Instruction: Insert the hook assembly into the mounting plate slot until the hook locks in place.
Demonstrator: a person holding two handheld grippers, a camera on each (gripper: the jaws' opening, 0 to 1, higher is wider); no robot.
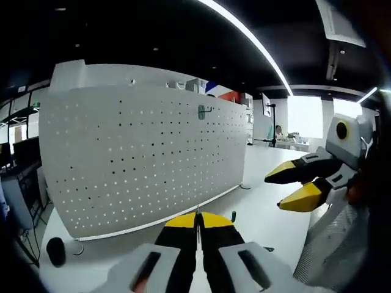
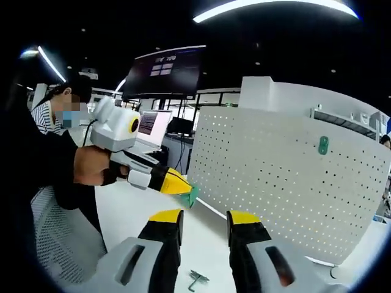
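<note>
A pegboard (image 1: 143,152) stands upright on the desk (image 1: 256,207), with one hook (image 1: 203,112) mounted near its top edge. Another hook (image 2: 197,280) lies on the desk before the board. A monitor (image 2: 169,71) hangs behind.

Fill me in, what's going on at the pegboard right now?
A person is working two handheld grippers in front of a white pegboard standing on a white table. The left gripper is shut on a green hook, held short of the board. The right gripper is open and holds nothing. One green hook already sits high on the board, and a small hook piece lies on the table.
</note>
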